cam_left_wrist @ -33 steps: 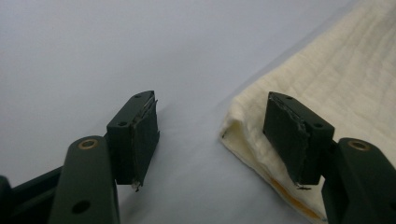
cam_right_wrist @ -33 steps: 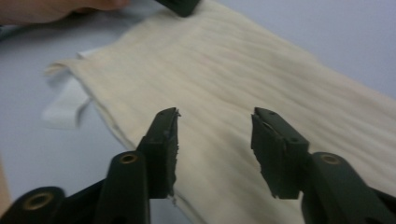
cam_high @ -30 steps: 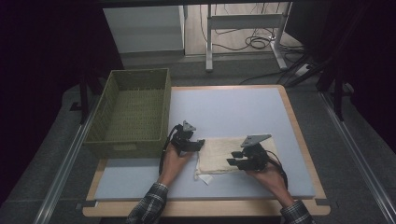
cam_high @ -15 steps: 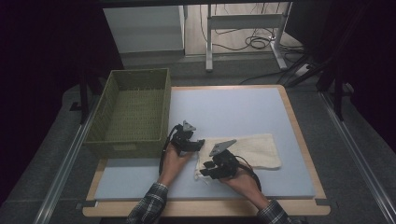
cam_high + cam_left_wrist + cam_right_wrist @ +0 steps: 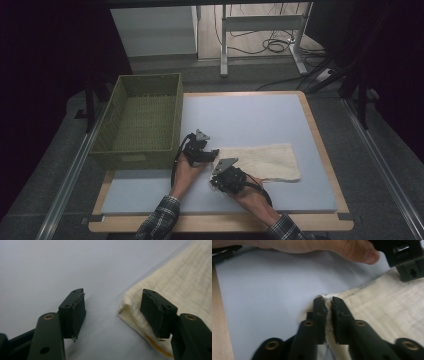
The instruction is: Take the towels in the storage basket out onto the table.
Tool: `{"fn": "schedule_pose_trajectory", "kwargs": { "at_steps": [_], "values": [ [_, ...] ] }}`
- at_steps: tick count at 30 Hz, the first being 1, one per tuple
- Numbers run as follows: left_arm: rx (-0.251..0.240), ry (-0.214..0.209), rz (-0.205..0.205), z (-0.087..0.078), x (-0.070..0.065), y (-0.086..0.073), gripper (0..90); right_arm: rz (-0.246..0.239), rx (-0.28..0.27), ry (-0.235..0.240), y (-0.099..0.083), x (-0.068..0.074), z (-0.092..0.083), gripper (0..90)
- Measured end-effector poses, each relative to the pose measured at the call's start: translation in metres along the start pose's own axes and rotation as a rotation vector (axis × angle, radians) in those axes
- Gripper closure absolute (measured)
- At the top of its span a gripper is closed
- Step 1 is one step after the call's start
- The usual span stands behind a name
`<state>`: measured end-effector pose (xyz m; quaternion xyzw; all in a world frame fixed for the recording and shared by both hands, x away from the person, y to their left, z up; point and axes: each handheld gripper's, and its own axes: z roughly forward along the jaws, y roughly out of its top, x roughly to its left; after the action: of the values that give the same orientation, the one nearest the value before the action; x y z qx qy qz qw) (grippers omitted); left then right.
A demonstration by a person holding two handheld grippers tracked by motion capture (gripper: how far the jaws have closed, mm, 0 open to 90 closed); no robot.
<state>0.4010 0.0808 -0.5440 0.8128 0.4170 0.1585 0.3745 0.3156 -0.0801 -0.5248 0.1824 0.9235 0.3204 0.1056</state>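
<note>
The cream cloth (image 5: 260, 161) lies flat on the pale blue table mat (image 5: 250, 115), folded, its left end near the front between the two hands, well clear of the green woven basket (image 5: 142, 120) at the left; the right gripper (image 5: 327, 305) has just been closing, and its jaws now stand pressed together on the cloth's near-left corner, a thin ridge of fabric pinched between the pads; the left gripper (image 5: 113, 308) rests with jaws spread, one pad on the bare mat and the other over the folded edge of the cloth (image 5: 175, 290), gripping nothing; the left hand (image 5: 322, 247) shows just beyond the pinched corner

The main risk, as I judge it, is a shallow bite: the right pads seem to hold only the very tip of the corner, though the blur makes the depth hard to read, so a quick pull could let the fabric slide out; if only the upper layer is caught, lifting would peel the fold open rather than carry the whole cloth; the two grippers sit close together, so a sideways drag could knock one into the other or rumple the cloth under the left pad; the left gripper's cable could also snag the basket's rim
</note>
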Motion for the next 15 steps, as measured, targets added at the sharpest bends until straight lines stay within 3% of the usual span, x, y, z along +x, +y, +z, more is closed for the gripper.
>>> {"fn": "schedule_pose_trajectory", "kwargs": {
  "at_steps": [2, 7, 8, 11, 15],
  "values": [
    [-0.008, -0.012, 0.008, -0.001, -0.001, 0.000, 43.6, 0.014, -0.004, 0.011, 0.000, -0.002, 0.000, 84.8],
    [-0.015, -0.082, -0.008, -0.002, -0.006, 0.000, 78.5, 0.079, -0.031, 0.068, -0.005, -0.008, -0.002, 85.4],
    [-0.017, -0.079, -0.018, -0.002, -0.007, -0.001, 85.5, 0.088, -0.037, 0.077, -0.005, -0.009, -0.002, 85.4],
    [-0.030, -0.013, -0.009, -0.008, -0.010, -0.002, 86.9, 0.098, -0.064, 0.094, -0.005, -0.008, -0.003, 85.4],
    [-0.056, 0.032, -0.039, -0.020, -0.010, -0.007, 86.9, 0.101, -0.103, 0.128, 0.002, -0.007, -0.004, 85.3]
  ]
}}
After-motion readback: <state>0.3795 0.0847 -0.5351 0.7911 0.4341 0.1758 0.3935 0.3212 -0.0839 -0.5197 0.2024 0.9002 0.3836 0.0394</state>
